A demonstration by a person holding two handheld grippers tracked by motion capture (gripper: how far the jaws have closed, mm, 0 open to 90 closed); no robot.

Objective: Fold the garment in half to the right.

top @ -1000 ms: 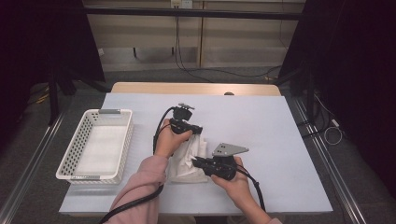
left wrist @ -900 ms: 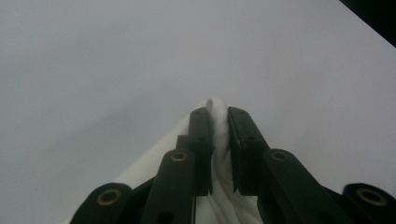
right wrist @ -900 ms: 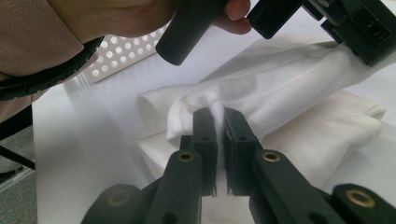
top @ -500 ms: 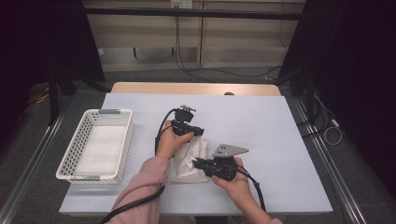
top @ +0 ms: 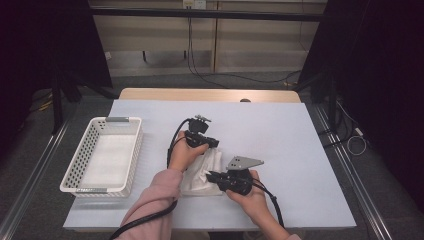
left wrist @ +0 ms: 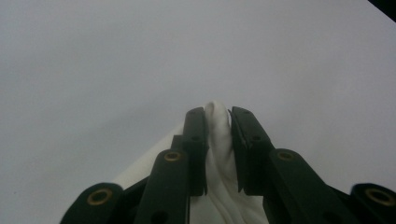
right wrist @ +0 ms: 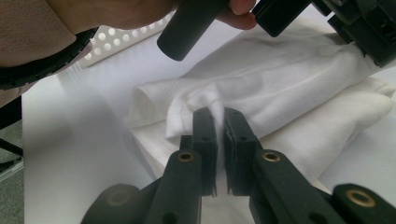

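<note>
A crumpled white cloth [top: 200, 175] lies on the pale table between my two hands. My left gripper [top: 214, 143] sits at the cloth's far corner. In the left gripper view its jaws [left wrist: 218, 116] pinch a raised fold of the cloth [left wrist: 218, 154] just above the table. My right gripper [top: 209, 176] comes in from the right at the cloth's near edge. In the right gripper view its jaws [right wrist: 219, 114] are shut on a bunched corner of the cloth [right wrist: 289, 88], and the left hand and its gripper [right wrist: 369, 32] show beyond.
A white perforated basket [top: 102, 155] stands at the table's left side, with its wall [right wrist: 116, 39] behind the left forearm. The table [top: 285, 130] reaches well to the right and far side. Black cables trail from both grippers toward the near edge.
</note>
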